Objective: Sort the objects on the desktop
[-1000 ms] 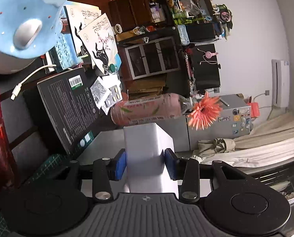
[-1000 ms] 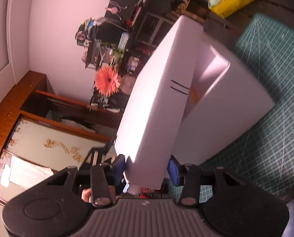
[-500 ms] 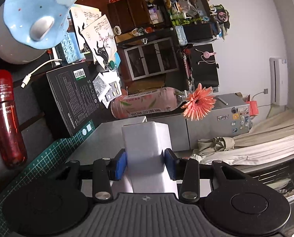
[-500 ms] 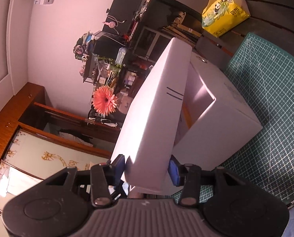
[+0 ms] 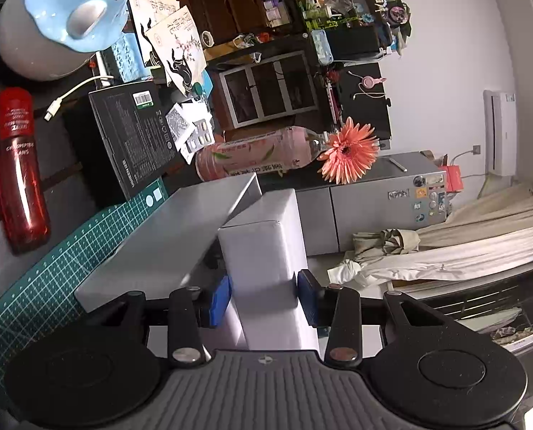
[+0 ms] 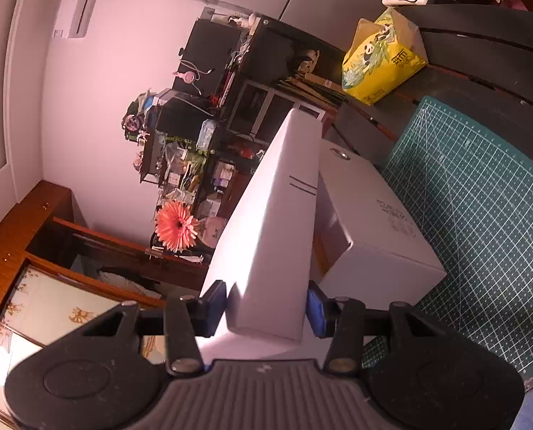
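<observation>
**White box lid being held by both grippers beside its base, sorting barely begun**

A long white box lid (image 5: 266,251) is being gripped at the lower centre of the left wrist view by the left gripper (image 5: 263,299), whose blue pads are being pressed against its two sides. In the right wrist view the same lid (image 6: 270,236) is being clamped at its other end by the right gripper (image 6: 266,308), again with both pads in contact. The lid is being held tilted, raised over the white box base (image 6: 370,229), which is lying on the green cutting mat (image 6: 481,208) in the right half of that frame. An open cavity is being shown in the base just beside the lid; whether the lid is being touched by the base cannot be told.

As a judgement, the task is being read as at an early stage. Only the box is being handled. Other desktop items are being left where they lie: a red bottle (image 5: 19,172) at the left edge of the left wrist view, a black carton (image 5: 134,136) in the upper left, a pink drink bottle (image 5: 259,152) with an orange flower (image 5: 349,154) near the centre, and a yellow tissue pack (image 6: 384,57) in the upper right of the right wrist view. Nothing is being seen inside the box as far as the frames show.
</observation>
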Available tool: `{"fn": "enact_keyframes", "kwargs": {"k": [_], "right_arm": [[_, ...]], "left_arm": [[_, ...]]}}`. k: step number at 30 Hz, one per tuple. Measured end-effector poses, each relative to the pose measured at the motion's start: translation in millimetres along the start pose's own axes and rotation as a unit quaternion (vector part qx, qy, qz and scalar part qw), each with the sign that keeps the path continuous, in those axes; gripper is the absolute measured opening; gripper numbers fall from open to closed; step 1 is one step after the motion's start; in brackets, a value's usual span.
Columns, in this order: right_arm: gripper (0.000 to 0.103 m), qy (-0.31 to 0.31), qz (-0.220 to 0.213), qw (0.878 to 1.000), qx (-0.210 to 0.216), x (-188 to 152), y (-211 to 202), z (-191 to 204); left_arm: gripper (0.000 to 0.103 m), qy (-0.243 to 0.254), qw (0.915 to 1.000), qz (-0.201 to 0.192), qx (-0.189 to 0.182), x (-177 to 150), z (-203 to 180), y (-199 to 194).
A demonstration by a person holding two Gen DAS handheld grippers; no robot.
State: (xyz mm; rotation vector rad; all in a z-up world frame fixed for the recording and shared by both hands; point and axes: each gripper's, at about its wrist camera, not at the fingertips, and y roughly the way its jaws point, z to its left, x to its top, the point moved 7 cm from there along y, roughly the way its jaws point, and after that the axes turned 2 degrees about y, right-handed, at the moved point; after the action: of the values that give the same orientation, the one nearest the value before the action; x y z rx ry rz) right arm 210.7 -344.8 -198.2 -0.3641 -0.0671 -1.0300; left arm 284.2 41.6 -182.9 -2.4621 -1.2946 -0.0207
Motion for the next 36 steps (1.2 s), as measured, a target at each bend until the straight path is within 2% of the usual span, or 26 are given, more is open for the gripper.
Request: {"fn": "enact_keyframes", "kwargs": {"k": [18, 21, 29, 36], "right_arm": [[0.045, 0.012, -0.022, 1.0, -0.018, 10.3, 0.3, -11.5], [0.045, 0.006, -0.023, 0.999, -0.023, 10.9, 1.4, -11.1], [0.045, 0.005, -0.026, 0.999, -0.028, 13.1, 3.4, -14.1], [0.045, 0.002, -0.031, 0.999, -0.031, 16.2, 2.4, -14.3]], "left_arm": [[0.04, -0.008, 0.9999, 0.007, 0.009, -23.3, 7.8, -17.7], [0.041, -0.008, 0.9996, 0.007, 0.026, -25.6, 12.3, -19.2], [0.042, -0.001, 0.9993, 0.006, 0.038, -25.4, 12.8, -19.5], [0.053, 0.021, 0.9987, -0.013, 0.044, -20.2, 6.1, -36.8]]}}
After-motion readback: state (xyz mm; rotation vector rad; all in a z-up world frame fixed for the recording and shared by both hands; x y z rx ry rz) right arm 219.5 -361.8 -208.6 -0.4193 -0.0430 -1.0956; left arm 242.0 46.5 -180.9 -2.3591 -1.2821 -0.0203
